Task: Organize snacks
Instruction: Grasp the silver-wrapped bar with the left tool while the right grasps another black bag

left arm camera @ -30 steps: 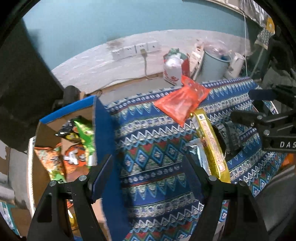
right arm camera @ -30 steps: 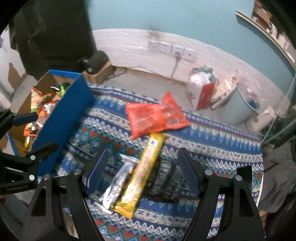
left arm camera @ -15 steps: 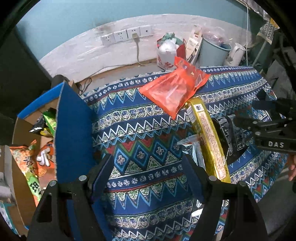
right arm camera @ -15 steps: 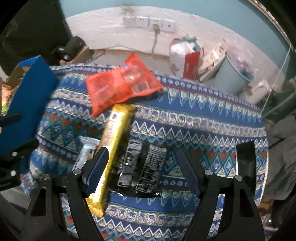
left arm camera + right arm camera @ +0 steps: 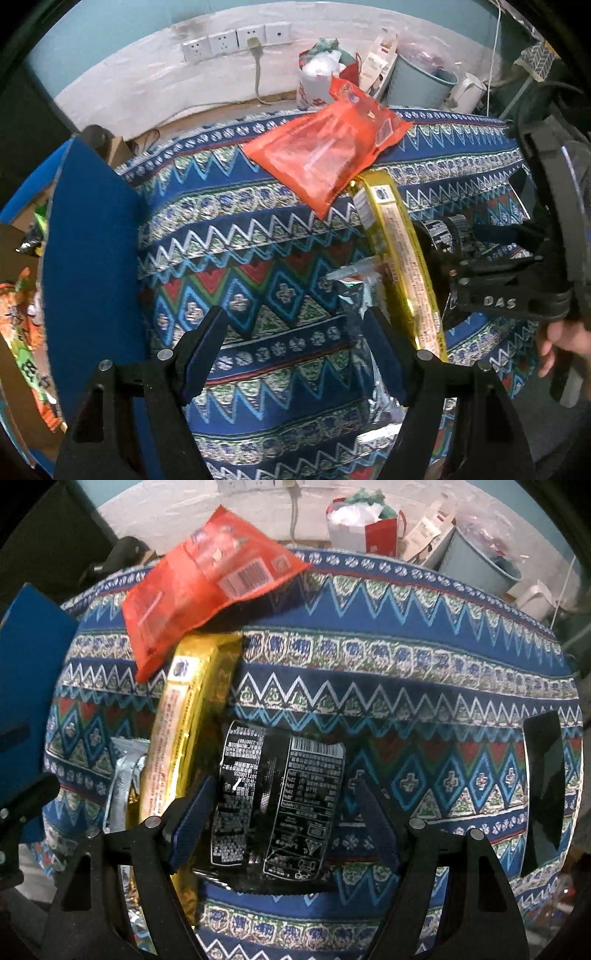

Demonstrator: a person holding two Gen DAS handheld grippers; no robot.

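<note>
On the cloth-covered bench (image 5: 258,236), the left gripper (image 5: 295,347) hangs released over bare cloth. Rightward, the right gripper (image 5: 280,816), fingers spread and empty, straddles the black packet (image 5: 280,805), whose long axis runs away from them.

My room is dim and bluish. Glare glints off the gold pack (image 5: 192,716). Fisheye bends and blackens my edges.
</note>
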